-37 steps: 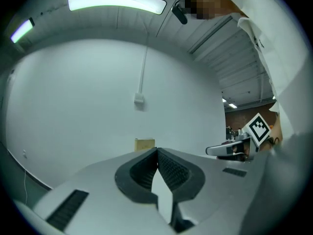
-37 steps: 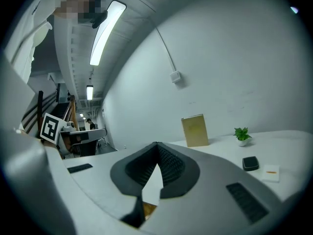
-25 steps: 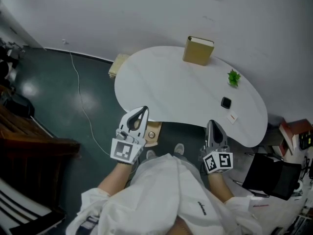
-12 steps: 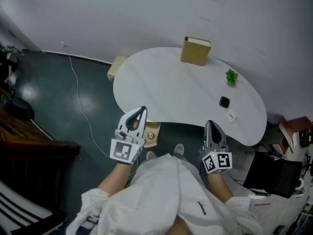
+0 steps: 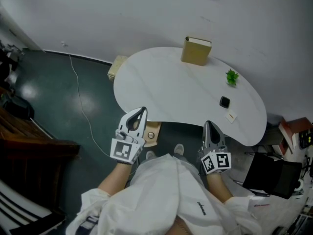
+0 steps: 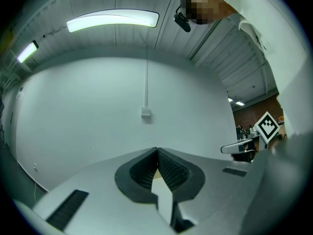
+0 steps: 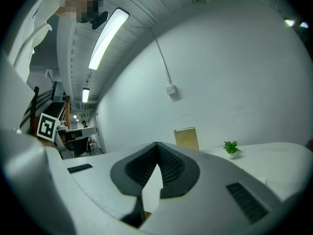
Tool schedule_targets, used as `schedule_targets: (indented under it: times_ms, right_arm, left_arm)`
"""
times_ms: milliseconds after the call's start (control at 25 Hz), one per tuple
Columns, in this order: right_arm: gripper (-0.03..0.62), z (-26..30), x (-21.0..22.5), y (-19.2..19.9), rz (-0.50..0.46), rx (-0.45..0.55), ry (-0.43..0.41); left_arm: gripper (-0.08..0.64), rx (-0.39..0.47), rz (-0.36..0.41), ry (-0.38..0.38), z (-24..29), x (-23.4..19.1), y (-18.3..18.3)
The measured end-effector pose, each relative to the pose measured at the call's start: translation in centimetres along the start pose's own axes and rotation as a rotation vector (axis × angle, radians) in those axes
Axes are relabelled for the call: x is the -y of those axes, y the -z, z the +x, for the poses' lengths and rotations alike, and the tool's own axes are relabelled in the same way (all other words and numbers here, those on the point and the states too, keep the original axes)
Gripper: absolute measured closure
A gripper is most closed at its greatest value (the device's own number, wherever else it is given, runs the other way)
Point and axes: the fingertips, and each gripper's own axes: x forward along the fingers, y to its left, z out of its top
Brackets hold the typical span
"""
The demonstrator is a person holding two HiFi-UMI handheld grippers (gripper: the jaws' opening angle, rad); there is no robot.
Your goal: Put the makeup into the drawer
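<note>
On the table, the box stands at the far edge. The plant sits toward the table's right end, the small case nearer you, and the flat tag by the table's near edge. Your left gripper and right gripper are just off that near edge.

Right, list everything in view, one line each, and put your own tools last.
table: one, white, centre, against the wall
box: one, tan, upright at the table's far edge
plant: one, green, right of the box
black item: one, small, toward the table's right end
pale item: one, whitish with orange, just nearer than the black item
floor box: one, tan, beside the table's left end
left tool: one, white, shut, empty
right tool: one, white, shut, empty
</note>
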Motion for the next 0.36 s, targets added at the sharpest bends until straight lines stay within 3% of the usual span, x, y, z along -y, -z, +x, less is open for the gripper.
schedule_targets:
  times_ms: [360]
  right_arm:
    - [0.575,-0.25,-0.52,0.39,0.008,-0.004,0.002]
  left_arm:
    - [0.535,-0.006,-0.001,0.011,-0.15,0.39,0.62]
